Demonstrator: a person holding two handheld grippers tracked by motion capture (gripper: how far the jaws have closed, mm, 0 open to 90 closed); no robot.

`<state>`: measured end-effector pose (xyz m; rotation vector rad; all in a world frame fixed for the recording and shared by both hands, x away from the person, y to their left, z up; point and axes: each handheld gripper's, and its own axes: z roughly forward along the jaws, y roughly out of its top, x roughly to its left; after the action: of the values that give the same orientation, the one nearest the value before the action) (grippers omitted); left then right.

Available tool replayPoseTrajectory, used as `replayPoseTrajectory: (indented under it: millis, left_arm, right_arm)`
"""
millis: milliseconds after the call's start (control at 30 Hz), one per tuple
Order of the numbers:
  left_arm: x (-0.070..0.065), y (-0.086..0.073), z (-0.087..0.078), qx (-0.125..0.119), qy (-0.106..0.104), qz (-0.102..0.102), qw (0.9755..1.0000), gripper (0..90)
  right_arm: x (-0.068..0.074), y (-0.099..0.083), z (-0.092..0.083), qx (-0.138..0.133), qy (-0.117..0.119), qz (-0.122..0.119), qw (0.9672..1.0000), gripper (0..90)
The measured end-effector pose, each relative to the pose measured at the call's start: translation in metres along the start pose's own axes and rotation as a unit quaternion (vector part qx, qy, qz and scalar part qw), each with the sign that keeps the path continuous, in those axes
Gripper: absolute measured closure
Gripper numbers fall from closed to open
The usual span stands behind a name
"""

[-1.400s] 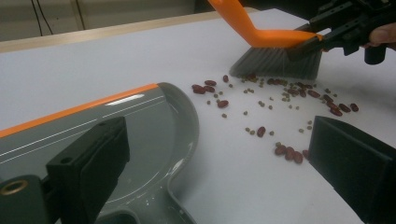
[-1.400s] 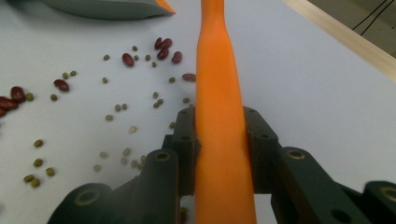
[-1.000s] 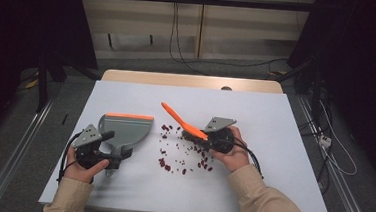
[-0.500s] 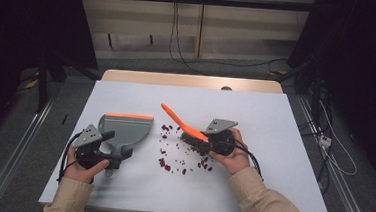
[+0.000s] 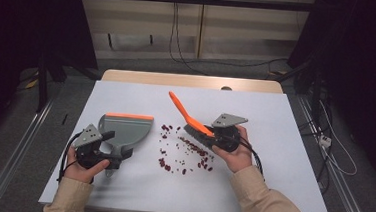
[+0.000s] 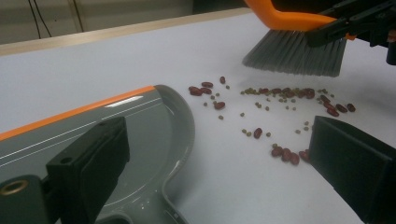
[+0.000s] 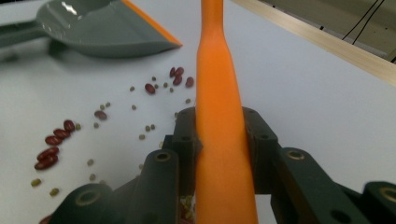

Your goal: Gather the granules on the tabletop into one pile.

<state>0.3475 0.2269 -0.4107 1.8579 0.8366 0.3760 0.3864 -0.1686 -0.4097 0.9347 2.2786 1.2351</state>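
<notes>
White rectangular table top (image 5: 270, 192) carries everything. Grey plastic dustpan with an orange lip (image 5: 124, 129) sits at 9 o'clock of the spill, mouth facing it. Left gripper (image 5: 104, 148) is at the dustpan's handle; in the left gripper view the jaws stand wide with the pan's neck between them, so I can't tell if they actually bear on the handle. Right gripper (image 7: 219, 140) is clamped hard on the orange handle of the grey-bristled hand brush (image 5: 190, 117), pads pinching both sides. Bristles (image 6: 294, 51) hover at the 3 o'clock edge of the scattered red beans and small green peas (image 5: 185, 151).

Doing the sweep well, my read:
- Drop the bristles flat to the table behind the farthest beans, at 3 o'clock.
- Short strokes toward 9 o'clock; round beans roll.
- Keep the pan lip pressed flat or the peas slip under.

Hard to make out:
- Pan handle hidden under the left hand in the high view.
- Bristle-to-table contact unclear.
- Beans beneath the brush are covered by the right gripper.
</notes>
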Motion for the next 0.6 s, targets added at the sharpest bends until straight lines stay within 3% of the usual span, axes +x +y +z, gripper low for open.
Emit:
replayPoseTrajectory:
  millis: [233,433,600]
  left_arm:
    - [-0.001,0.000,0.000,-0.001,-0.001,0.002,1.0000,5.6]
    - [-0.001,0.000,0.000,-0.001,-0.001,0.002,1.0000,5.6]
    - [0.000,0.000,-0.001,-0.002,-0.001,0.000,1.0000,5.6]
  right_arm:
    - [0.003,0.003,-0.006,-0.025,-0.004,0.056,0.9981,71.0]
    - [0.010,0.005,-0.005,-0.033,0.000,0.078,0.9964,71.0]
    - [0.021,0.005,-0.002,-0.033,0.008,0.083,0.9960,71.0]
